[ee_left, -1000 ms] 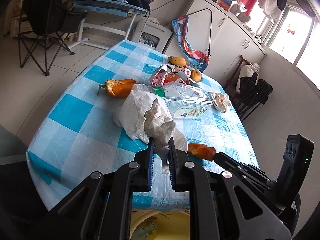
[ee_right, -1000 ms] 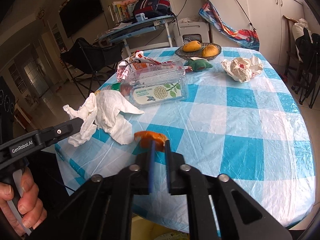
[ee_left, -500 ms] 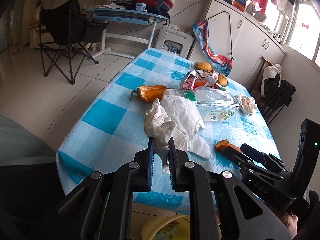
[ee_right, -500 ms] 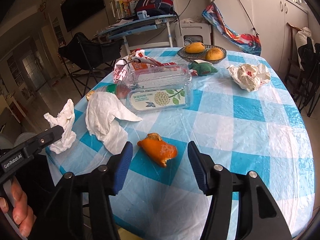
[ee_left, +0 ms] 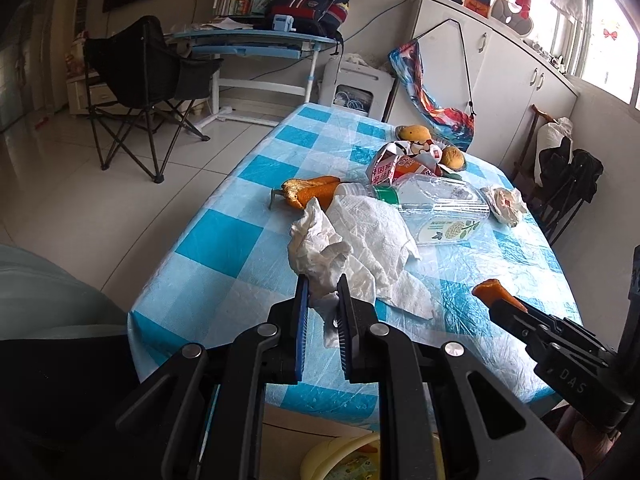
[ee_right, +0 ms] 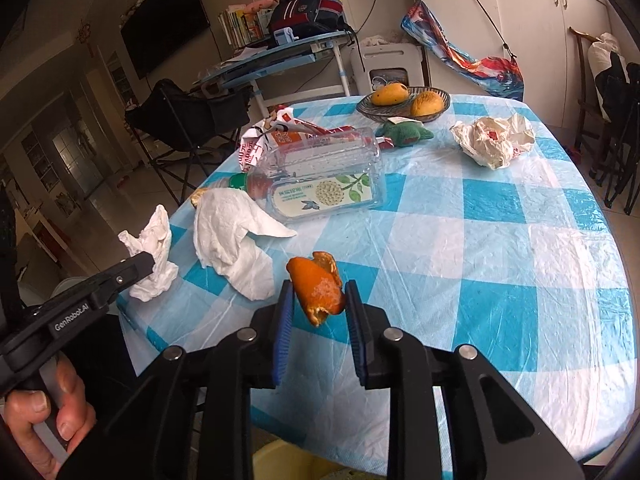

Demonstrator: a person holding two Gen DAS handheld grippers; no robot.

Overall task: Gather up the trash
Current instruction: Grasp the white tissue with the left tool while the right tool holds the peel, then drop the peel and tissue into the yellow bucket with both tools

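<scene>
My left gripper (ee_left: 321, 285) is shut on a crumpled white tissue (ee_left: 316, 248), held just above the near edge of the blue checked table (ee_left: 224, 248). The right wrist view shows that same tissue (ee_right: 152, 248) hanging from the left gripper (ee_right: 140, 266) at the left. My right gripper (ee_right: 319, 294) has its jaws closing on an orange peel (ee_right: 318, 286), which stands upright between the two pads and touches both. In the left wrist view the peel (ee_left: 486, 287) sticks out of the right gripper's tip.
A flat paper towel (ee_right: 236, 240), a clear plastic bottle (ee_right: 320, 172), a torn red-and-white carton (ee_right: 272, 136), a crumpled bag (ee_right: 492, 140) and a fruit basket (ee_right: 404, 100) lie farther back. Another peel (ee_left: 312, 192) lies at the left. A yellow bin (ee_left: 344, 460) sits below the table's edge.
My right gripper opened wide over the peel lying on the table, then closed around it; the peel now stands upright between the pads. The left gripper kept its tissue and turned a little.
</scene>
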